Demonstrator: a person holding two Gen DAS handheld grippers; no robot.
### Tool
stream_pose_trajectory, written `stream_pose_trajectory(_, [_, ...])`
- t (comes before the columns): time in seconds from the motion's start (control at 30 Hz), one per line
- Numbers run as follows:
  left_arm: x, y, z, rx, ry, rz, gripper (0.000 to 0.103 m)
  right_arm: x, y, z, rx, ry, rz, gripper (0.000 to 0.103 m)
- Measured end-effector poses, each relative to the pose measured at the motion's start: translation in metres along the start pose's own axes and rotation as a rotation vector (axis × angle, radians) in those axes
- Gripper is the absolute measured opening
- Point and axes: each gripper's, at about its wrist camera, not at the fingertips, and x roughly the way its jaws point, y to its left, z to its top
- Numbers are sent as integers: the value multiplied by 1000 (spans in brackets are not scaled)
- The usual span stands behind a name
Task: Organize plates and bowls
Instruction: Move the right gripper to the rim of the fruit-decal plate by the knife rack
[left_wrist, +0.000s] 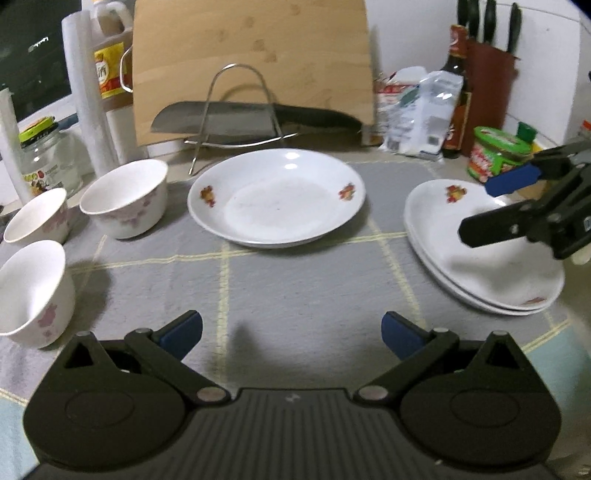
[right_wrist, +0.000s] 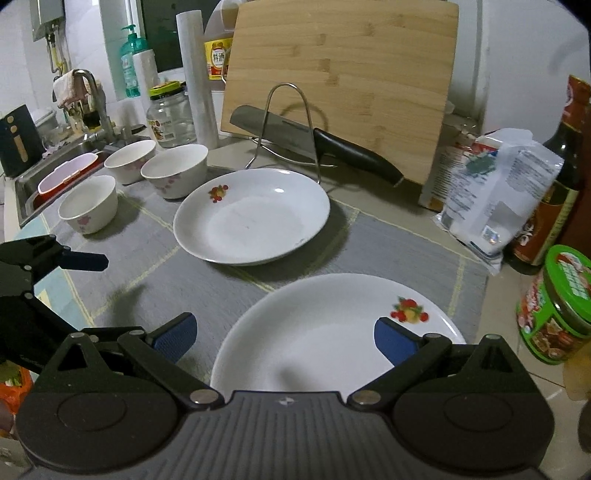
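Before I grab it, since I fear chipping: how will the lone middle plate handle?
The plate looks glazed and glossy, so likely rigid, slippery and chippable. Its rim slopes shallowly, so pads may slide off. It lies flat on a cloth mat, so it probably will not roll or tip.

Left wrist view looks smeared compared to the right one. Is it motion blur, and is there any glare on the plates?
Left wrist view: soft throughout, the knife and cutting board edges streaked sideways, consistent with motion blur. Right wrist view: sharper. Small glare spots on the single plate in both; fisheye bending at the edges.
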Motion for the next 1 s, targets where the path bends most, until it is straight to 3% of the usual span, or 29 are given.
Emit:
stream_pose_trajectory(0.7, [68,33,19,51,18,-87,102,30,8,29,56,53,-96,103])
stream_pose_trajectory(1.0, [86,37,35,73,9,-110,103,47,-4,41,75,75,-72,103])
